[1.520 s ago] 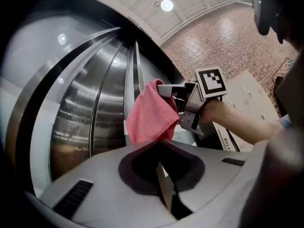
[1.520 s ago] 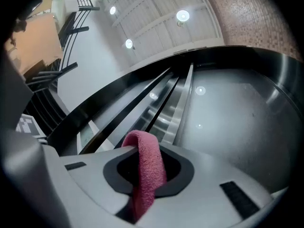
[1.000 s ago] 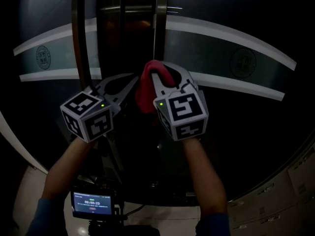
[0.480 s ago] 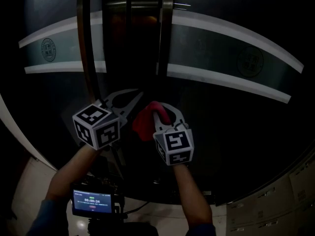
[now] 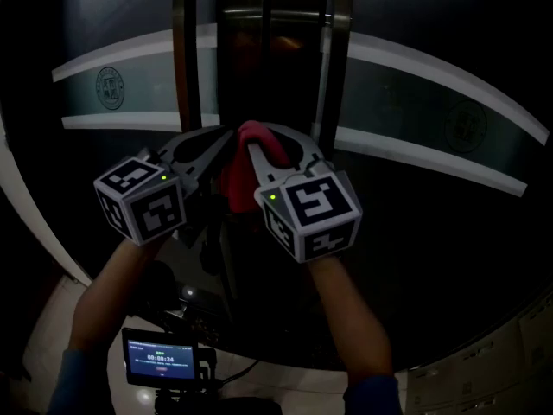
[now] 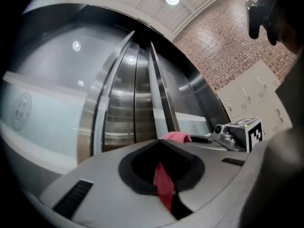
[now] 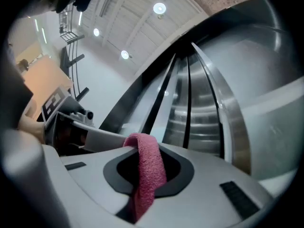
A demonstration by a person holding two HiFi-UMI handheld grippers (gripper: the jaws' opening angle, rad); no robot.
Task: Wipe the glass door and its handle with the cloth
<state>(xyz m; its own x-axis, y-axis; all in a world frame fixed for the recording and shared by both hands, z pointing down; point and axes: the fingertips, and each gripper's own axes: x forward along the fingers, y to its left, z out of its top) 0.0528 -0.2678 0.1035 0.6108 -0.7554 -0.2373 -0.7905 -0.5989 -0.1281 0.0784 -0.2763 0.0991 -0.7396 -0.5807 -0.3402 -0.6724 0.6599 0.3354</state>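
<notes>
Since the cloth [image 5: 232, 178] sits in my right gripper [image 5: 263, 137] close in front of the glass door [image 5: 415, 102], I judge the step in hand to be a wiping pass over the handle [image 5: 332, 76] and the pane around it. To do it well, I would lead with the soft fold that stands up past my jaw tips, so that only fabric meets the surface and no hard jaw edge scrapes the pane. I would press lightly and run along each bar lengthwise, from 12 o'clock down toward 6 o'clock, then cover the glass in overlapping strokes. The grip needs to be firm, since a loose fold could slip out under rubbing.

The handle is 2 upright metal bars: 1 bar [image 5: 183, 59] at 11 o'clock of my grippers, a 2nd bar [image 5: 333, 33] at 1 o'clock. A pale frosted band [image 5: 432, 160] crosses the dark glass behind them.

My right jaws are closed narrow on the pink-red cloth. It loops over the tips and hangs down through the slot between them, at the centre of the head view. Whether it touches the door I cannot tell.

My left gripper [image 5: 223, 137] lies just beside it at 9 o'clock, jaws together with tips meeting. A red sliver shows in the gap behind those tips. I take it for the cloth hanging beyond, not something pinched, though I cannot be sure.
</notes>
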